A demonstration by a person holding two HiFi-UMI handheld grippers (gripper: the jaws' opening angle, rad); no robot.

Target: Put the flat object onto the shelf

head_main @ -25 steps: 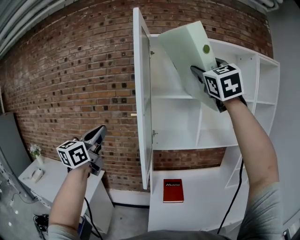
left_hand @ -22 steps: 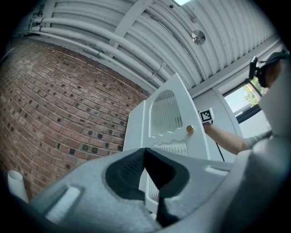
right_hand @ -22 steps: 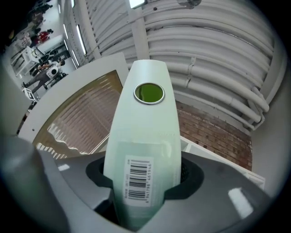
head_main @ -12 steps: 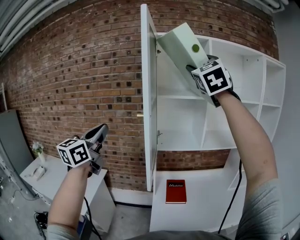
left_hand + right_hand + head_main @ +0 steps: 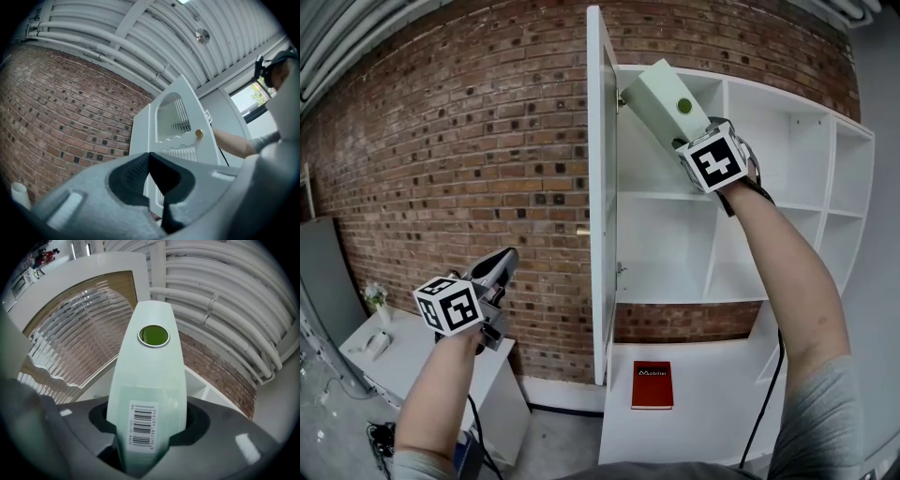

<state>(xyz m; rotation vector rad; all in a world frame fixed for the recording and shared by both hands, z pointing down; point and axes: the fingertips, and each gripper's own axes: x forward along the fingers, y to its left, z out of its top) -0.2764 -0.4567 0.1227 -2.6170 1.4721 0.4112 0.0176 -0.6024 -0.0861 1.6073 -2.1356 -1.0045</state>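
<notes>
The flat object point(image 5: 660, 97) is a pale green board with a round green-rimmed hole near its far end. My right gripper point(image 5: 685, 141) is shut on its lower end and holds it tilted up to the left, its far end inside the top left compartment of the white shelf unit point(image 5: 673, 195). In the right gripper view the board point(image 5: 149, 376) runs out from between the jaws, barcode label facing me, and the right gripper point(image 5: 147, 430) clamps it. Low on the left, apart from the shelf, my left gripper point(image 5: 501, 263) is shut and empty; the left gripper point(image 5: 150, 161) points toward the door.
The cabinet's white door point(image 5: 598, 187) stands open, edge-on to me, with a brass knob point(image 5: 581, 230). A red book point(image 5: 652, 382) lies on the unit's bottom surface. A white table point(image 5: 403, 361) stands low at the left against the brick wall.
My right gripper has carried the board up and to the left, and its far end now reaches into the top left compartment. The left gripper has stayed in place.
</notes>
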